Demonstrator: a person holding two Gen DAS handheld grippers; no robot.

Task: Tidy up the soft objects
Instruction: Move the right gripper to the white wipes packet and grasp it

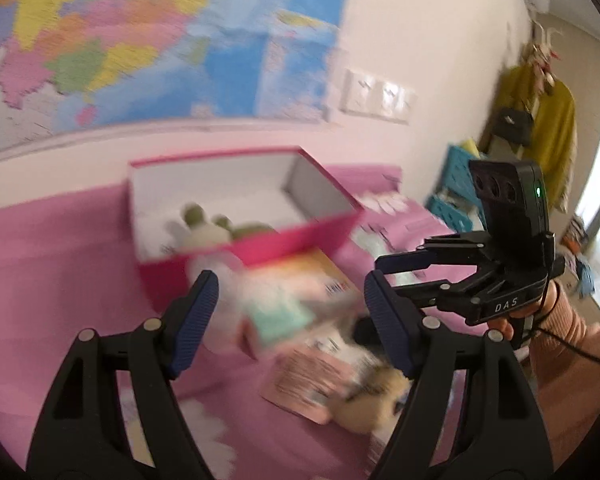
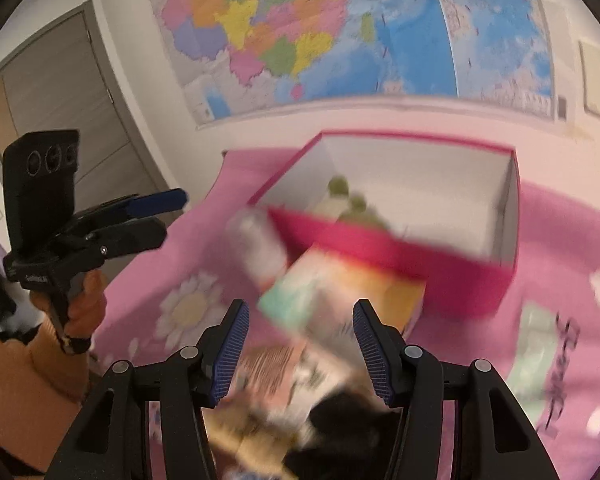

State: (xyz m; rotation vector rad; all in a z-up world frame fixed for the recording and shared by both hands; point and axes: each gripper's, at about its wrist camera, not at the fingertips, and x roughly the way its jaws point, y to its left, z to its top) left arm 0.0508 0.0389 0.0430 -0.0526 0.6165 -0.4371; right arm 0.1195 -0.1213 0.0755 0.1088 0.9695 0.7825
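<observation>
An open pink box (image 1: 260, 246) (image 2: 380, 248) with white inner walls stands on a pink flowered bedspread (image 1: 60, 248) (image 2: 188, 308). A green and cream plush toy (image 1: 204, 228) (image 2: 340, 200) lies inside it. A blurred pile lies in front of the box: a pastel pack (image 1: 280, 312) (image 2: 340, 292), a white roll (image 2: 260, 244), a pink printed card (image 1: 304, 376) and a tan plush toy (image 1: 372, 400). My left gripper (image 1: 290, 324) (image 2: 168, 216) hovers open above the pile. My right gripper (image 2: 302, 344) (image 1: 378, 272) is open beside it, with nothing pressed between its pads.
A large coloured map (image 1: 120, 40) (image 2: 300, 32) hangs on the wall behind the bed. Blue crates (image 1: 456, 188) and a yellow garment (image 1: 552, 128) stand at the right. A grey door (image 2: 60, 100) is at the left. A mint printed pack (image 2: 540, 356) lies right of the box.
</observation>
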